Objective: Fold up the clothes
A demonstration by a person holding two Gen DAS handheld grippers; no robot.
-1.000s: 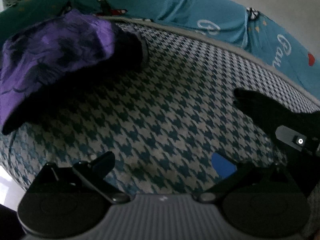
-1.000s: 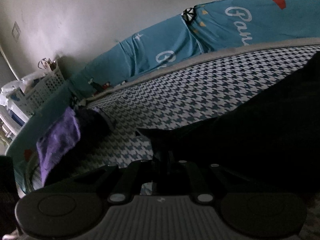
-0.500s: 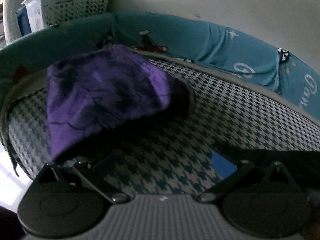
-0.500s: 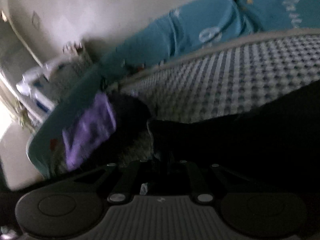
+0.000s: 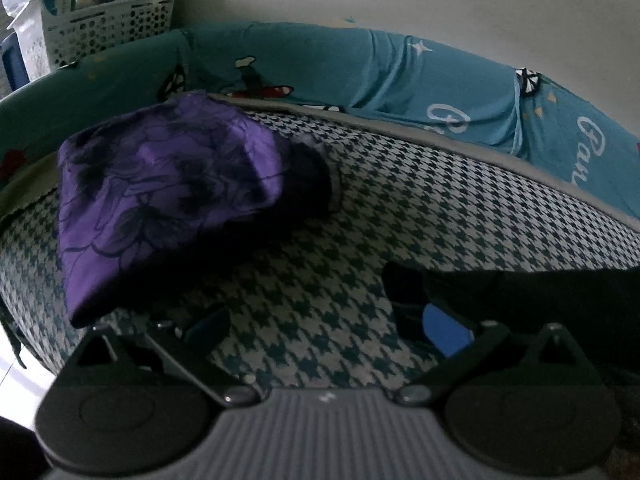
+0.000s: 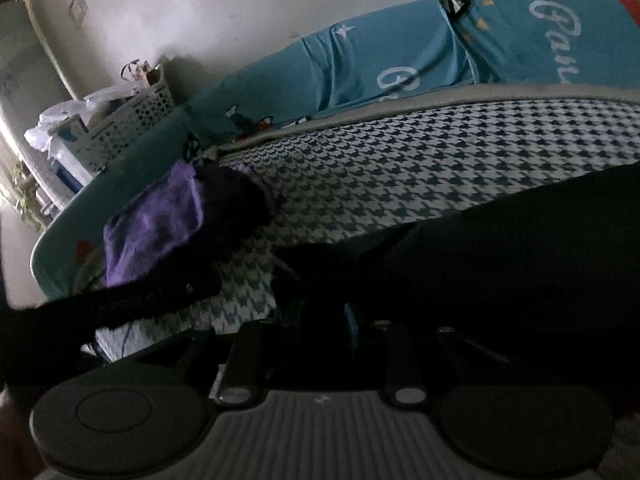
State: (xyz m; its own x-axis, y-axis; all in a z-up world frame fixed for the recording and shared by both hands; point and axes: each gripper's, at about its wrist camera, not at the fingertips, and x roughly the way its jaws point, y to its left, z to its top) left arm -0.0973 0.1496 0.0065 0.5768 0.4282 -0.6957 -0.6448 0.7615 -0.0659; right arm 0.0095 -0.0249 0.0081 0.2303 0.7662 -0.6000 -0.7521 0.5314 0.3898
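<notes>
item: black garment (image 6: 520, 264), dark cloth spread over the right part of a bed; one pointed corner reaches toward the middle. in the left wrist view the same garment (image 5: 520, 292) comes in from the right edge, its tip just beside the blue pad of the left tongs.

surface: bed with houndstooth cover (image 5: 400, 208), blue-and-white check, grey piping along the far edge. teal printed bolster (image 5: 360, 72) runs along the wall behind it.

item: purple floral garment (image 5: 160, 192), folded, on the left end of the bed, with a dark garment (image 5: 308, 184) tucked beside it on the right, touching. well apart from the black garment.

left tongs (image 5: 328, 324): spread wide over bare houndstooth, nothing between the fingers.

right tongs (image 6: 320, 320): jaws narrow and opening; the corner of the black garment lies between them, very dark there, pads not clearly pressing on it.

background: white perforated basket (image 5: 108, 28) past the bed's left end, filled with bags and packets; pale wall behind.
</notes>
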